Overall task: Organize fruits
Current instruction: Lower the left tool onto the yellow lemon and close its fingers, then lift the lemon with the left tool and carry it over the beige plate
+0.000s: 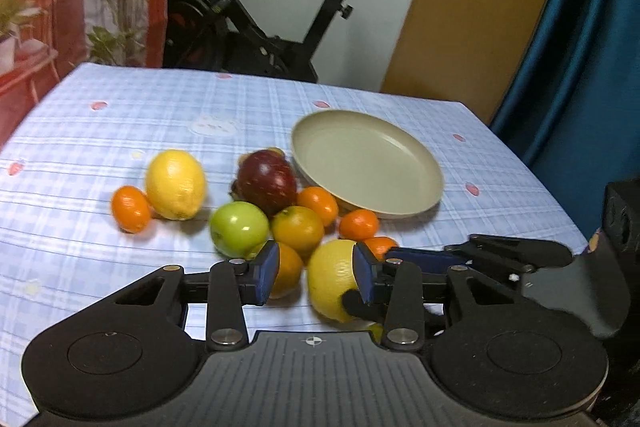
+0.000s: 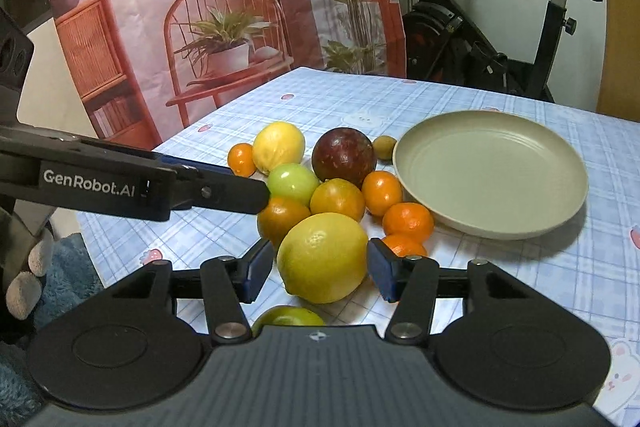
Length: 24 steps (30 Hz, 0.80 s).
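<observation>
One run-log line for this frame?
right gripper: around large yellow lemon, grip unconfirmed | left gripper: open, at round orange fruit | round beige plate: empty

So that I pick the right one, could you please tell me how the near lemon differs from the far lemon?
The near lemon sits between the right gripper's fingers; the far lemon lies free. The near lemon is at the front of the pile; the far lemon sits at its back-left edge, beside a small orange. Both are yellow.
</observation>
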Tool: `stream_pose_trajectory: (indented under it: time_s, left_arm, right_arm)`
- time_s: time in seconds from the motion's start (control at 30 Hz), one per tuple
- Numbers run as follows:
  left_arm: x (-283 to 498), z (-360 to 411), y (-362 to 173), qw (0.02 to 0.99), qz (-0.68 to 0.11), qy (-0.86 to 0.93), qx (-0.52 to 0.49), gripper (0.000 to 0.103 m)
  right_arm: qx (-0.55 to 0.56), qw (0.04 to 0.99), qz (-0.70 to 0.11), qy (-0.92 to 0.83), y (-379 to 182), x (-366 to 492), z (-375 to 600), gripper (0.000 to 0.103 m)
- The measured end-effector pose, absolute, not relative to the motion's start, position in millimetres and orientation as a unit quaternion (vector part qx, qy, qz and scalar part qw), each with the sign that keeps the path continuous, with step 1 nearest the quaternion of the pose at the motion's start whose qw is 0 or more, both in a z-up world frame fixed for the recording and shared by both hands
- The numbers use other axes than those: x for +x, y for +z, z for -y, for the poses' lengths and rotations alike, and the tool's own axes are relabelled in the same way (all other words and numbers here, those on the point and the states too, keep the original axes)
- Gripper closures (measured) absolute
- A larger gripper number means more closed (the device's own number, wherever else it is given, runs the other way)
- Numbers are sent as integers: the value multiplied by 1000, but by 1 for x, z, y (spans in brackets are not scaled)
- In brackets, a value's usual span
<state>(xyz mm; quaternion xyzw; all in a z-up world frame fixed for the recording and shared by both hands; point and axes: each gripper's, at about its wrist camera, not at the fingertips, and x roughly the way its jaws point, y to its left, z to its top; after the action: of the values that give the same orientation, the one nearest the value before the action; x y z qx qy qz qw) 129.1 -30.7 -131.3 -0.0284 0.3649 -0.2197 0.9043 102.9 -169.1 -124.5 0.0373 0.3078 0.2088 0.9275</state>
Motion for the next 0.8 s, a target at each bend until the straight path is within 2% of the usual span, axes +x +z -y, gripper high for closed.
stream_pose_trajectory:
  time_s: [0.13, 0.4, 0.8]
  left_arm:
    - [142, 39, -131, 892, -379, -243, -41, 60]
    - [151, 56, -152, 884, -399, -244, -2, 61]
    - [145, 45, -152, 885, -393, -248, -12, 60]
  right_arm:
    - [34, 924, -313, 215, -129, 104, 165, 48]
    - [29, 923, -302, 235, -127, 99, 161, 48]
    - [42, 918, -322, 227, -133, 104, 165, 48]
